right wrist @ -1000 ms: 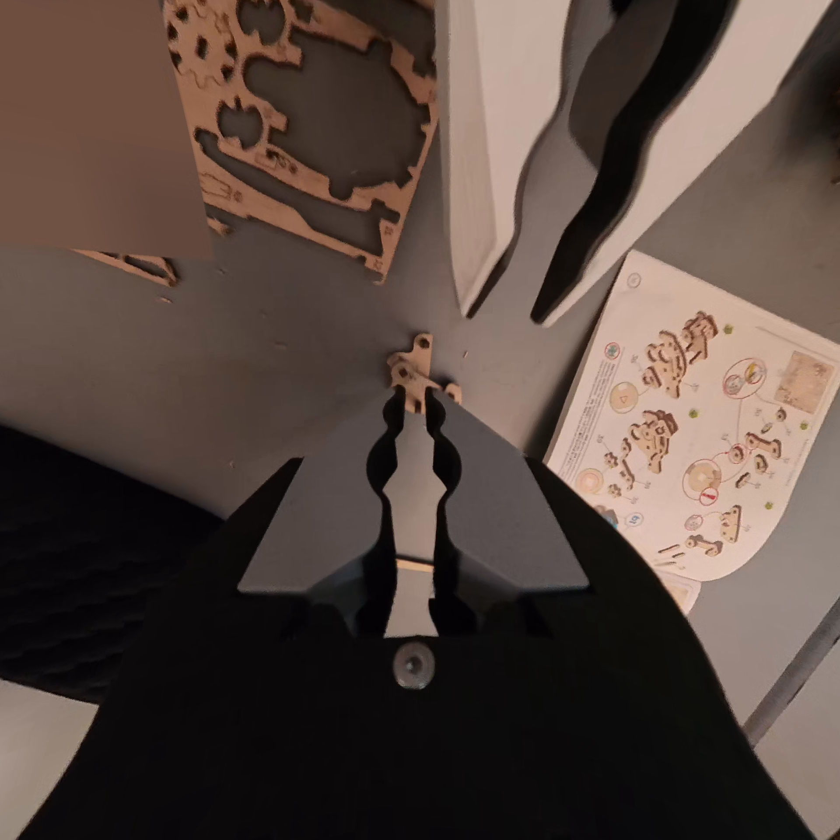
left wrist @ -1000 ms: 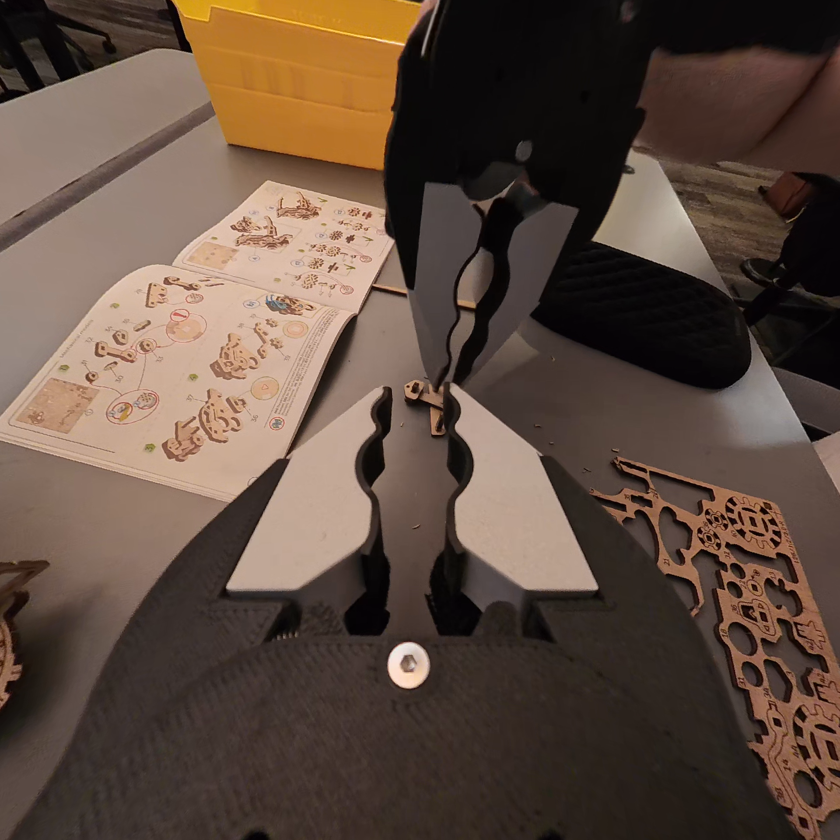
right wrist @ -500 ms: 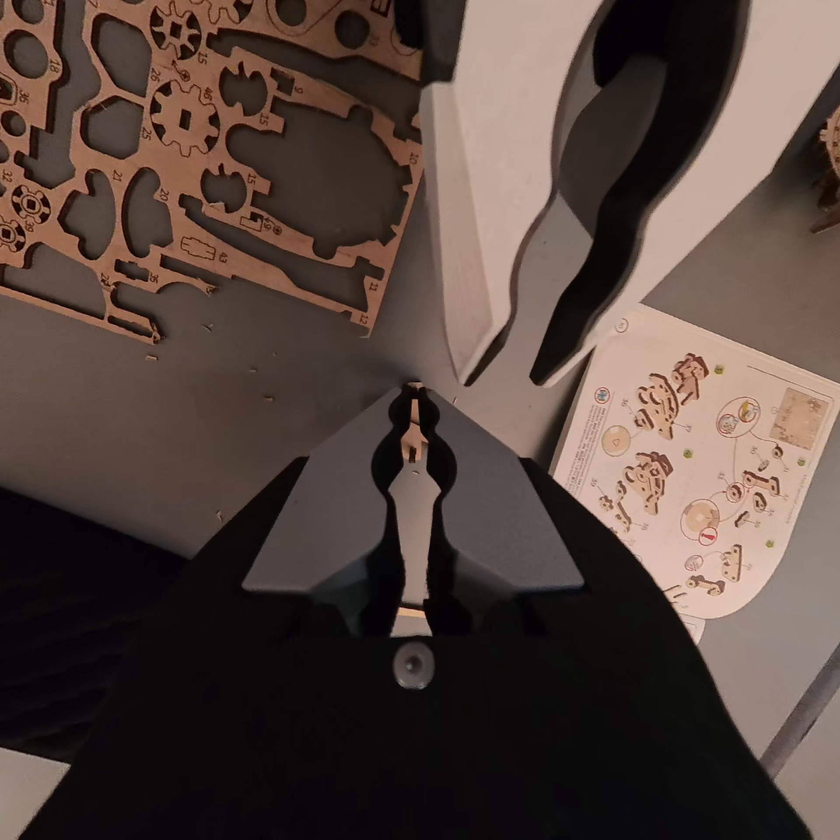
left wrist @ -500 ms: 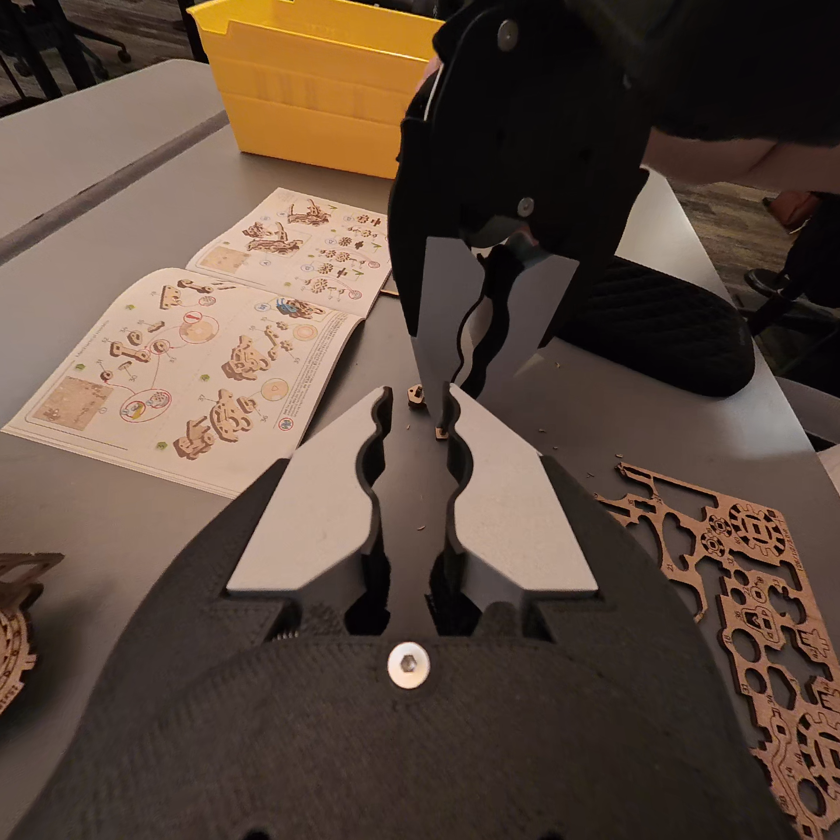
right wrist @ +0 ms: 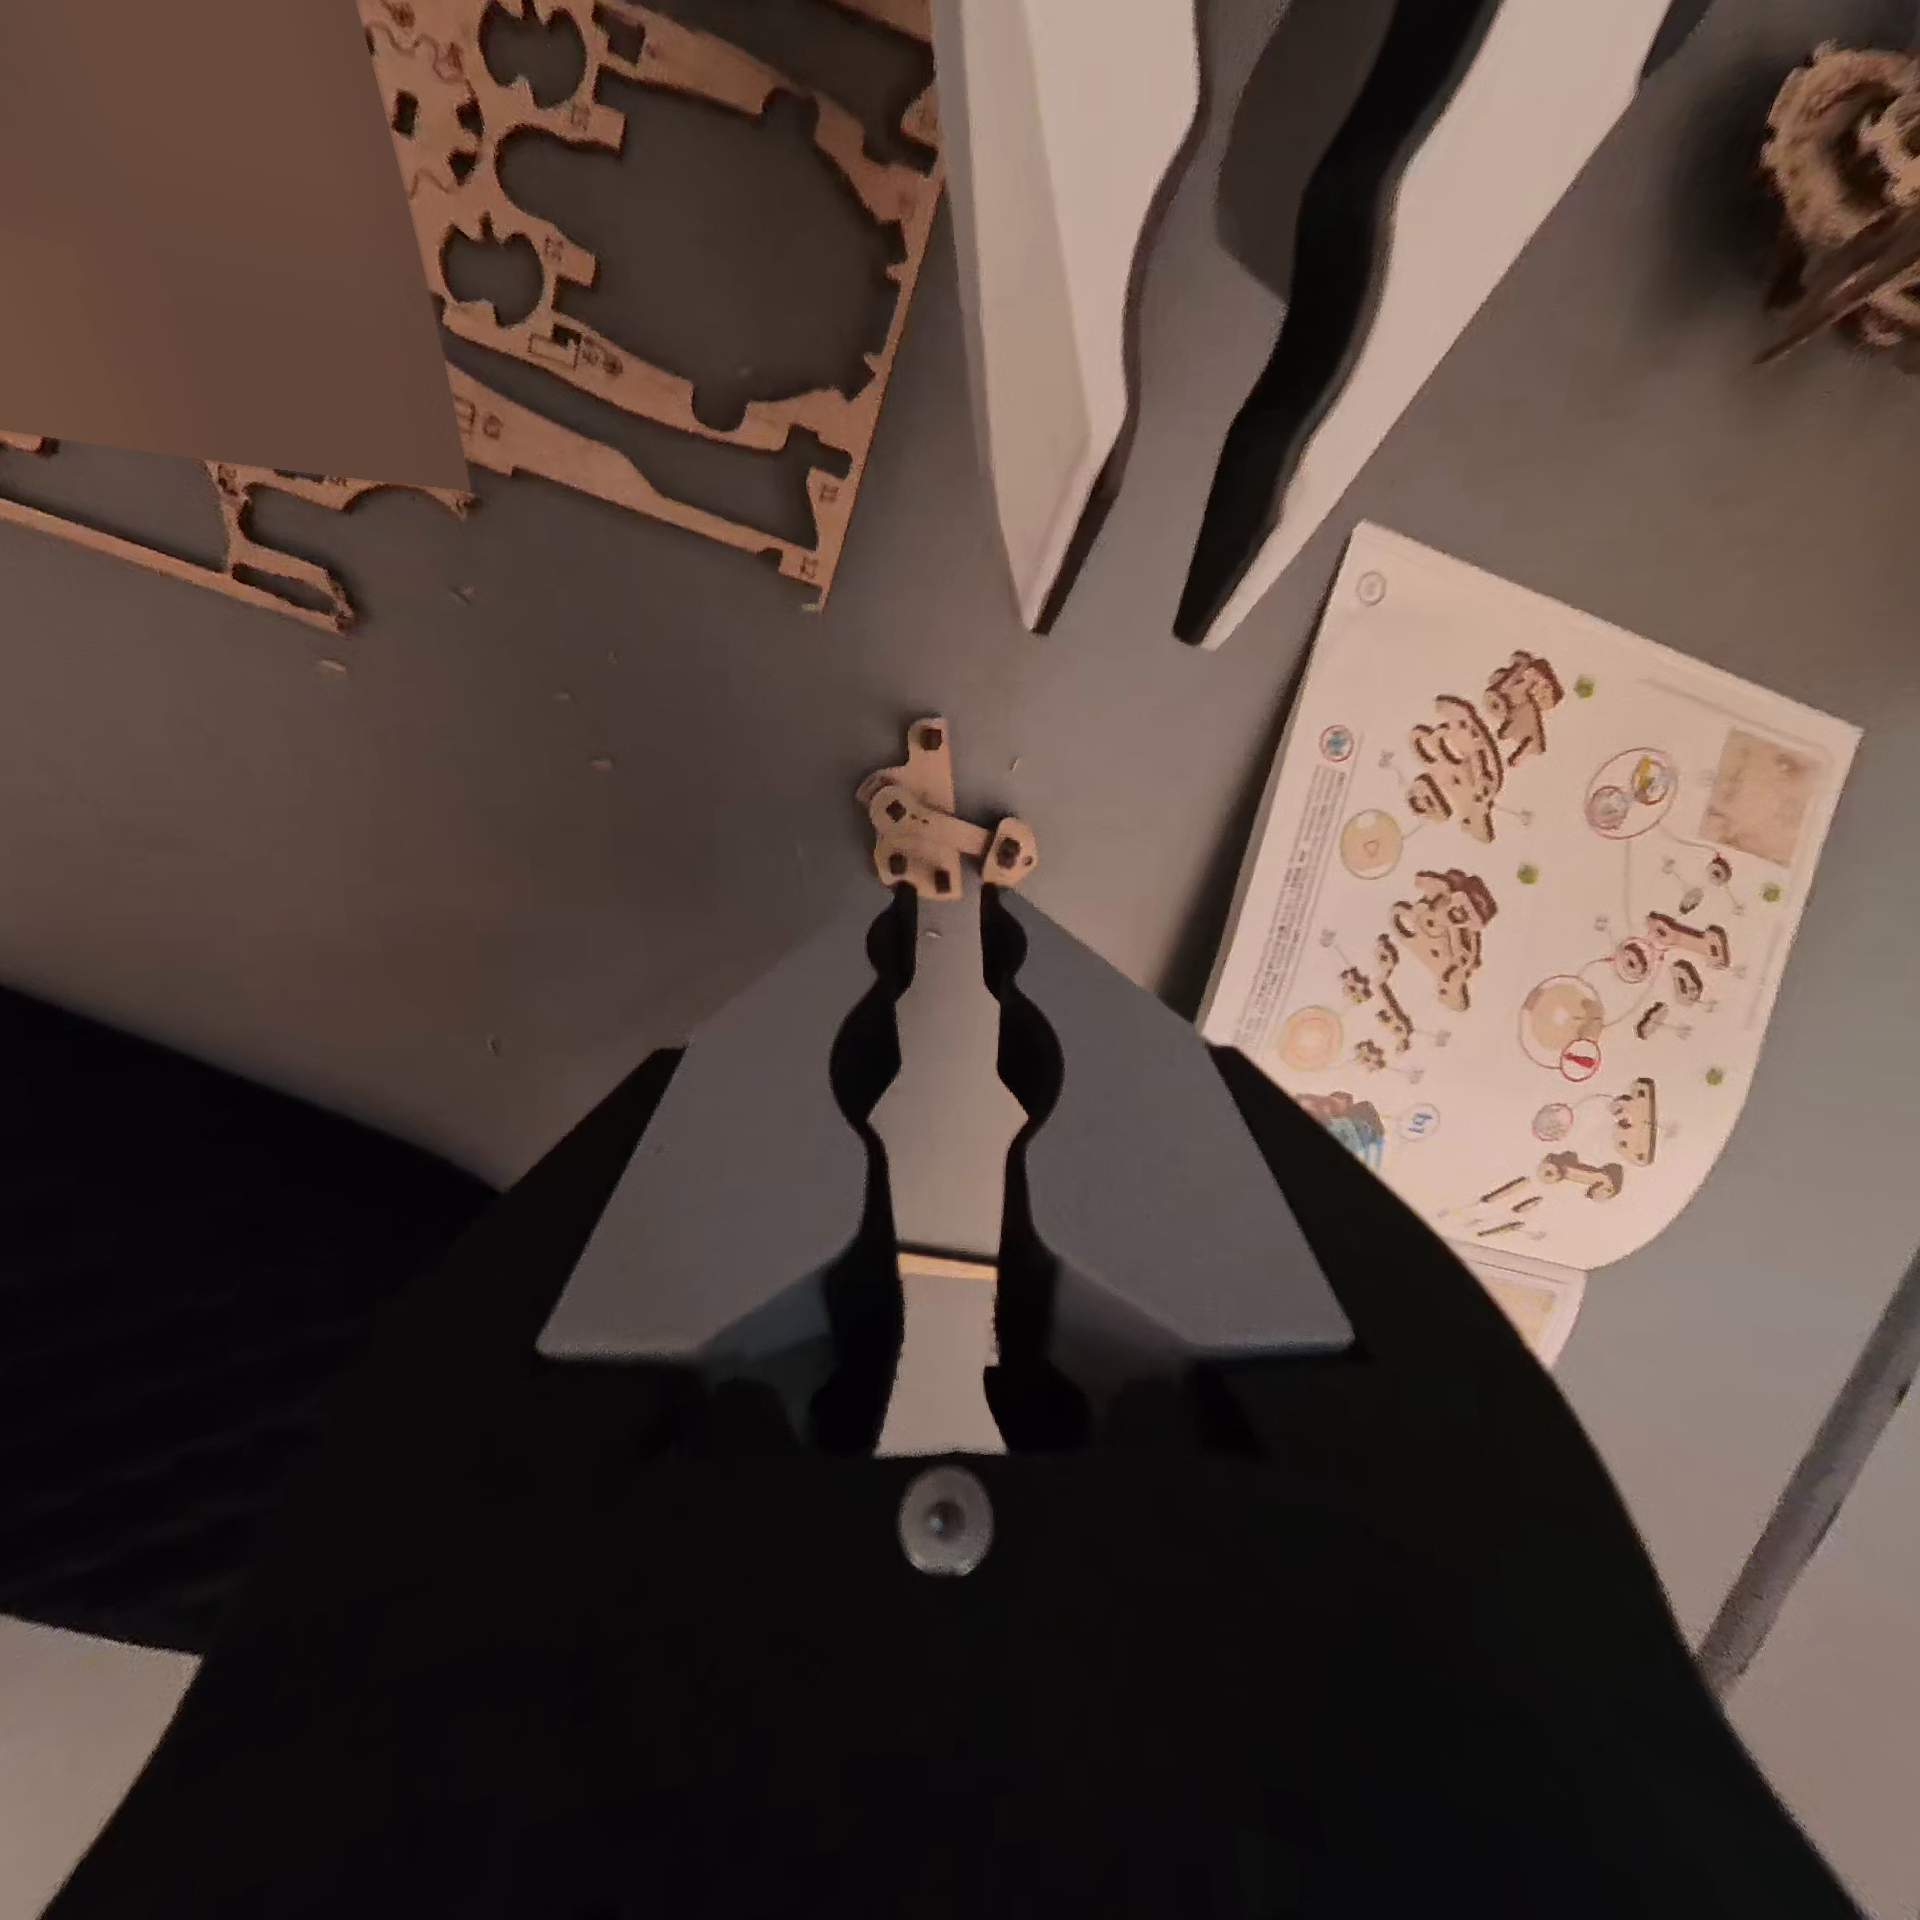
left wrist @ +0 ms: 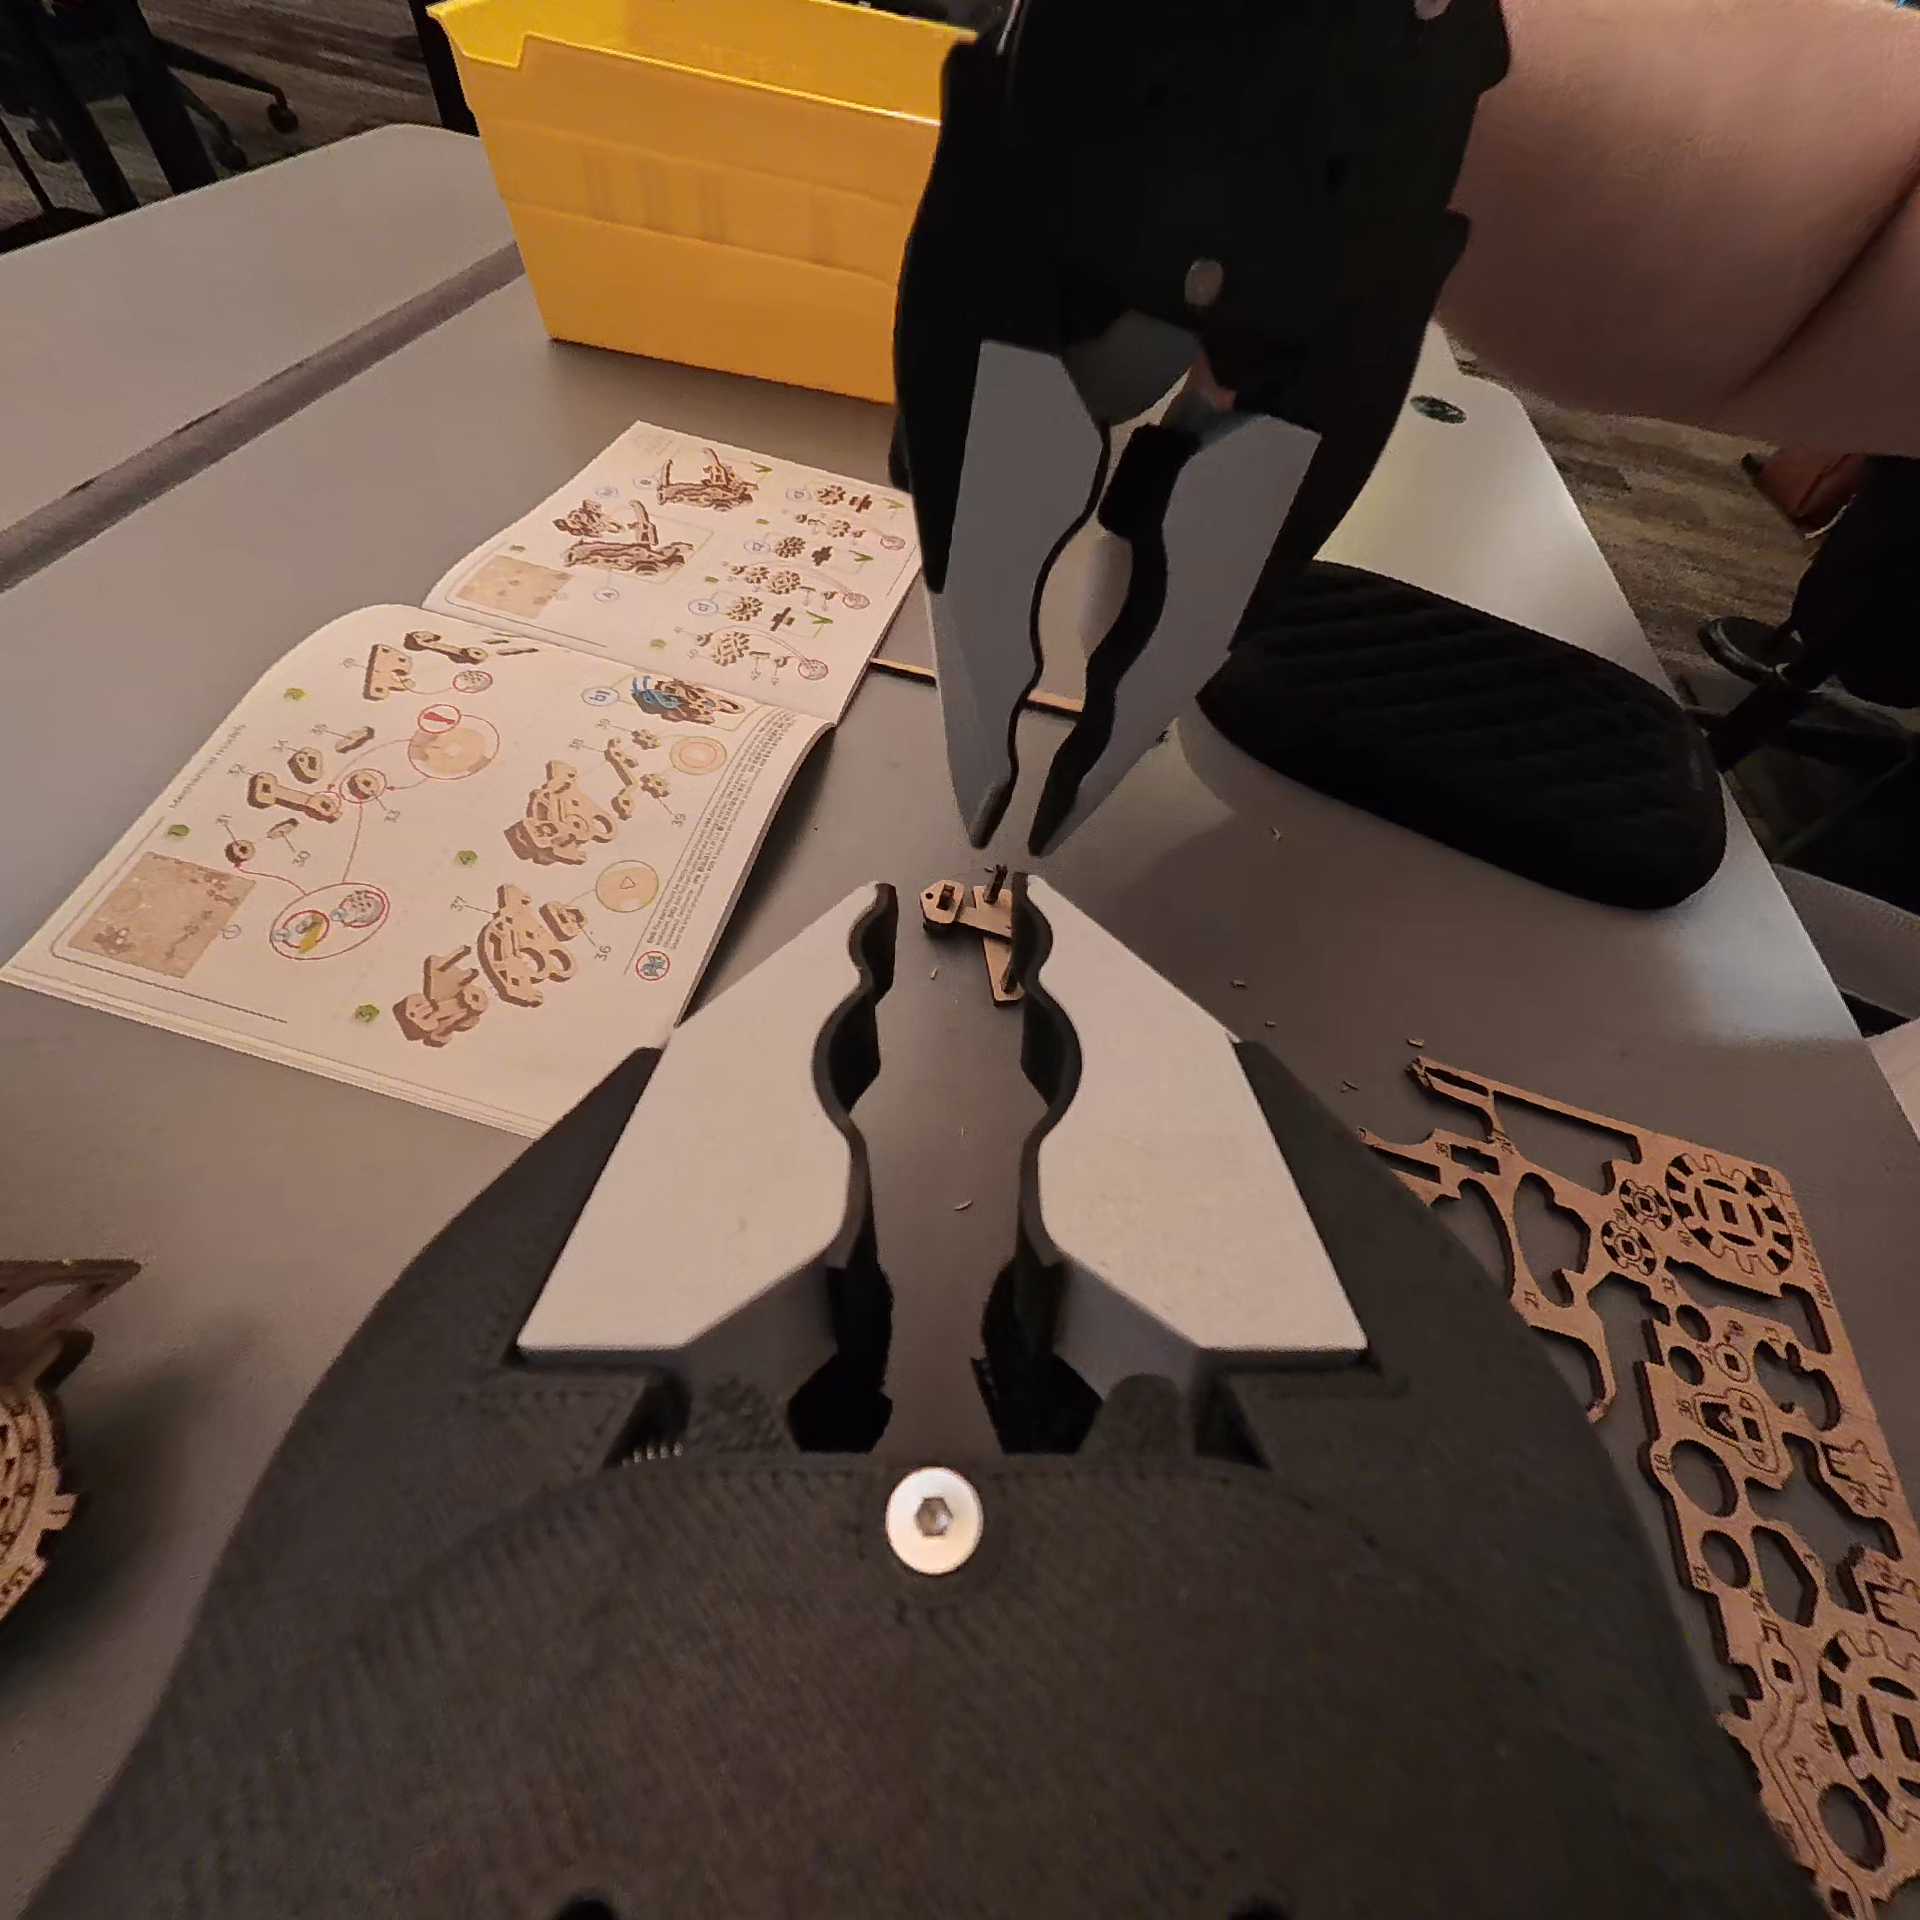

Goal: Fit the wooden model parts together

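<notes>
A small wooden assembly (left wrist: 971, 925) of flat laser-cut parts lies on the grey table, with a short peg standing up from it. My left gripper (left wrist: 951, 894) is open and empty, its tips on either side of the assembly's near end. My right gripper (left wrist: 1015, 840) points down just above the assembly, jaws slightly apart and empty. In the right wrist view the assembly (right wrist: 925, 821) lies just past my right gripper (right wrist: 948, 899), and my left gripper (right wrist: 1117, 629) is open beyond it.
An open instruction booklet (left wrist: 416, 831) lies to the left, with a yellow bin (left wrist: 707, 187) behind it. A punched-out wooden sheet (left wrist: 1714, 1403) lies on the right. A black padded chair back (left wrist: 1455, 727) stands at the table's right edge. A part-built wooden model (left wrist: 31, 1455) sits at far left. The grippers' ends are close to 6 cm from one another.
Half a second ago the right gripper's tips were narrowed around the assembly. Now they have spread and risen, and the assembly lies free on the table. The left gripper has barely moved.
</notes>
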